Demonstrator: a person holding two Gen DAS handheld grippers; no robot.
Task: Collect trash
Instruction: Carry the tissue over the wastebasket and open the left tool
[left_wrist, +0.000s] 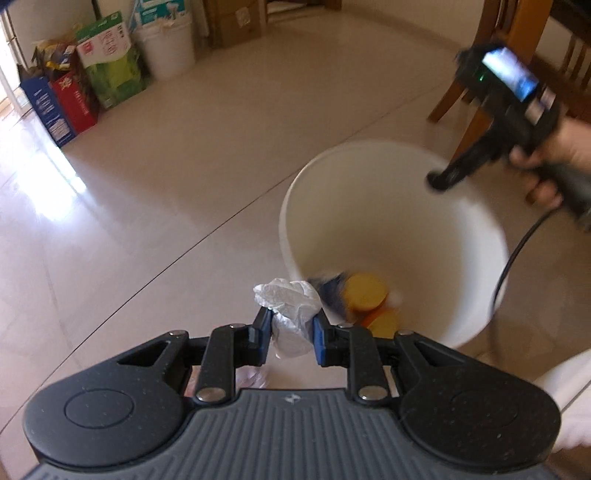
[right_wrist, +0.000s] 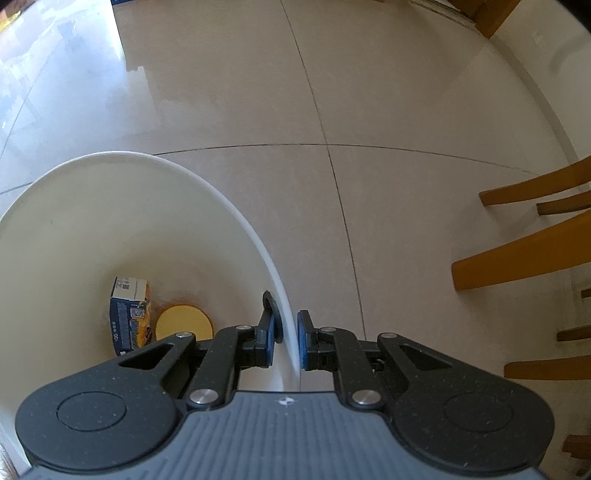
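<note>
My left gripper is shut on a crumpled white tissue, held in the air just left of and above the near rim of a white bin. Inside the bin lie a blue and yellow carton and a round yellow lid. In the right wrist view my right gripper is shut on the bin's thin white rim, one finger inside the wall and one outside. From the left wrist view, a hand holds that right gripper at the bin's far right edge.
The floor is glossy beige tile. Cardboard boxes and another white bin stand along the far wall. Wooden chair legs stand close to the right of the bin. A black cable hangs beside the bin.
</note>
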